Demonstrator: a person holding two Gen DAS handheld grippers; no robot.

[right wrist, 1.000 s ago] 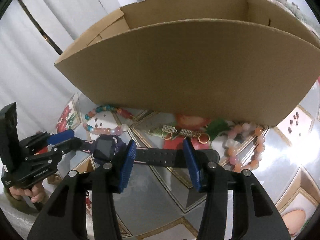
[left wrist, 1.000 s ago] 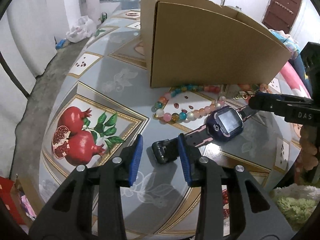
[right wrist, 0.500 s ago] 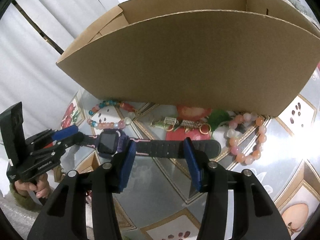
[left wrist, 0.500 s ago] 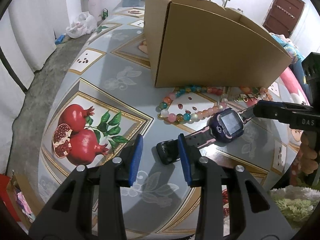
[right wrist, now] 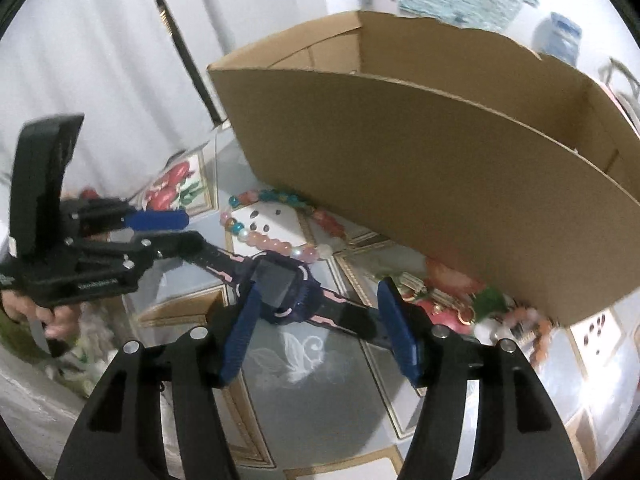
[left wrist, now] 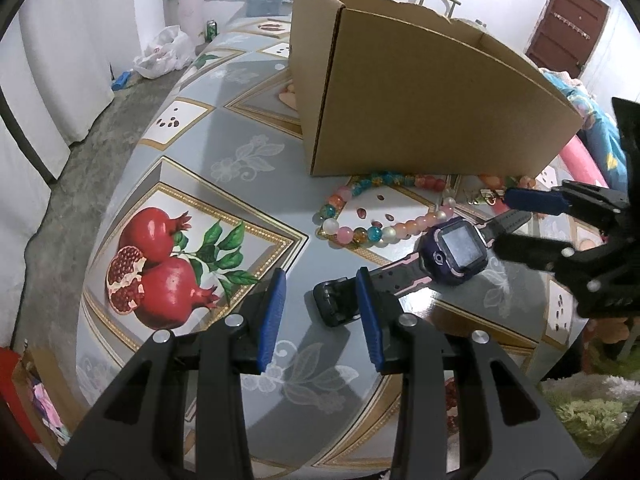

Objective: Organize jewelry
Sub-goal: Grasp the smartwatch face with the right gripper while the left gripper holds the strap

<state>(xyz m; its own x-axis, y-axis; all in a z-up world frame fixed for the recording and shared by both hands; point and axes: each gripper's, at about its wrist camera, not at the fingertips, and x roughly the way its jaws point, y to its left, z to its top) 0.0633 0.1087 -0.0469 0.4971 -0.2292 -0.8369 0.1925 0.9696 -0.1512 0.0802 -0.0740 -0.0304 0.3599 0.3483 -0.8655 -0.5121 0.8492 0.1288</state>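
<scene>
A purple smartwatch [left wrist: 458, 254] with a black-and-pink strap lies on the patterned tablecloth [left wrist: 248, 168]. My left gripper [left wrist: 320, 316] stands open around its buckle end, which rests by the right pad with a gap on the left. My right gripper [right wrist: 320, 320] is over the other strap half, its jaws opening; the watch [right wrist: 284, 288] sits beside the left pad and nothing is pinched. In the left wrist view the right gripper [left wrist: 504, 220] straddles the strap. The left gripper [right wrist: 180, 232] shows at the left of the right wrist view.
An open cardboard box [left wrist: 420, 112] stands just behind the jewelry. In front of it lie a multicoloured bead bracelet [left wrist: 352, 236], gold earrings [right wrist: 440, 300] and a peach bead bracelet [right wrist: 528, 320]. The table edge curves away on the left, with floor and curtains beyond.
The right gripper has rolled and shifted sideways, so its view tilts. Its pads stand wider apart, and the watch body now sits by its left pad. The left gripper and watch have barely moved.
</scene>
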